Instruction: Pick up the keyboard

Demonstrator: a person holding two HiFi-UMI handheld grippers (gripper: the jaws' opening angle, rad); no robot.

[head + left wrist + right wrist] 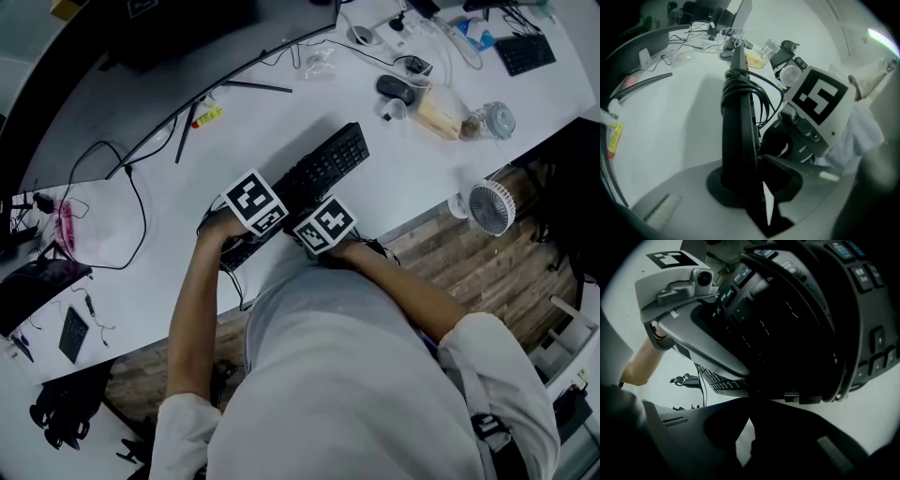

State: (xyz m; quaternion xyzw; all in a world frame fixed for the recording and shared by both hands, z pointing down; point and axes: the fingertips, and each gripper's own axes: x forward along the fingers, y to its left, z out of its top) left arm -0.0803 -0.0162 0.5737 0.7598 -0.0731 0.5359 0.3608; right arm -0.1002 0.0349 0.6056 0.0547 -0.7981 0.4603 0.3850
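The black keyboard (330, 161) lies slantwise over the middle of the white table (169, 281). Both grippers hold its near end. My left gripper (242, 236), under its marker cube, is shut on the keyboard (738, 126), which stands edge-on between the jaws, with its black cable (736, 86) wound round it. My right gripper (317, 247) sits just to the right, shut on the keyboard's lower edge (797, 324). In the left gripper view the right gripper (787, 145) presses against the keyboard's side. I cannot tell whether the keyboard rests on the table or is lifted.
Beyond the keyboard are a dark mouse (395, 88), a jar (495, 120) and a second keyboard (525, 52). A small white fan (491, 206) hangs at the table's right edge. A curved monitor (141, 56) and loose cables (131, 187) fill the left.
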